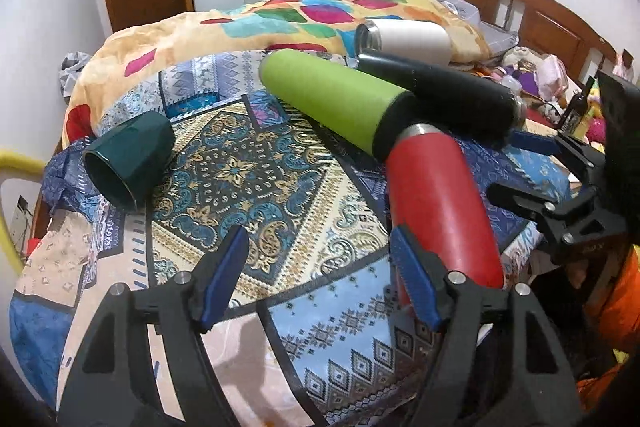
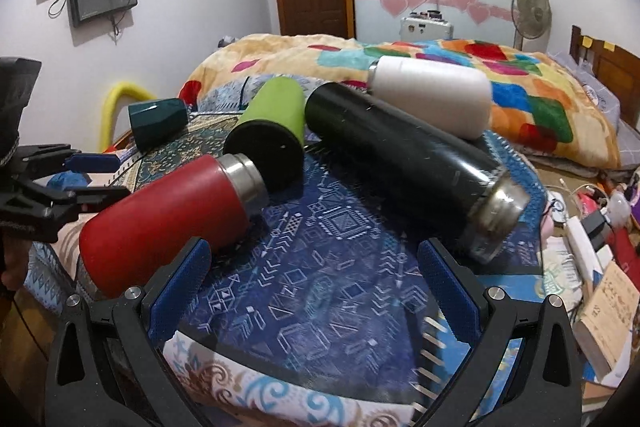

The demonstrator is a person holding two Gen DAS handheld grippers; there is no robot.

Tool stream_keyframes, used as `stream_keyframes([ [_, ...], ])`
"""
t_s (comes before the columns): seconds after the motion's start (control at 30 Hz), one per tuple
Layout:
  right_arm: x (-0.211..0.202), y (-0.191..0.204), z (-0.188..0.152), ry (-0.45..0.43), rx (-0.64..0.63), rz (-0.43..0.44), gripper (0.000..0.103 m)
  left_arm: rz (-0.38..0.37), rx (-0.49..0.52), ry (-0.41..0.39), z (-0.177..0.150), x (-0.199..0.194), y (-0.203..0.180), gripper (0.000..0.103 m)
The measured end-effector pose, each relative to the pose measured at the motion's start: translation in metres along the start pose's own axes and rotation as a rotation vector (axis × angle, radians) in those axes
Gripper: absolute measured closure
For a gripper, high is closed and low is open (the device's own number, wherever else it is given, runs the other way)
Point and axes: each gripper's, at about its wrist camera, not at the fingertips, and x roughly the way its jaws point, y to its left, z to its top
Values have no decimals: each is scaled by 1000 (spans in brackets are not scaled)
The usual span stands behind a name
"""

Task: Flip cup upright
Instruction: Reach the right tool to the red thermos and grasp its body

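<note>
Five vessels are lying on their sides on a round patterned tabletop [image 1: 256,187] as two hand-held grippers are hovering at its near edge. The left gripper [image 1: 316,279] is standing with jaws spread wide and empty; the right gripper [image 2: 316,283] is likewise gaping over bare cloth, holding nothing. The dark green faceted cup [image 1: 128,163] is resting ahead and to the left of the left gripper, mouth toward the camera, well apart from the red metal flask [image 1: 440,203] lying just beside that gripper's right finger. The lime green bottle [image 1: 332,99], black flask [image 2: 404,163] and white tumbler [image 2: 432,99] are crowding farther back. The cup looks light, rigid and glossy, likely slippery; pinching across its faceted walls near mid-body seems the surest hold.
</note>
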Motion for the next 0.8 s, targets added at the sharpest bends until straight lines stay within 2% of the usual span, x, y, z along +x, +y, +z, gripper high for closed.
stream_keyframes([
  [0.07, 0, 0, 0, 6, -5, 0, 0, -26, -2, -3, -2, -1, -5, 30],
  [0.27, -3, -3, 2, 15, -26, -29, 0, -41, 33, 7, -8, 4, -25, 30],
  [0.5, -7, -11, 9, 25, -53, -62, 0, -80, 18, -16, -10, 3, -42, 30],
  [0.7, -5, -9, 15, 55, -84, -59, 0, -48, 13, -53, -11, 1, -47, 30],
  [0.8, -9, -5, 21, 64, -79, -26, 0, 3, 16, -95, -10, -6, -46, 30],
])
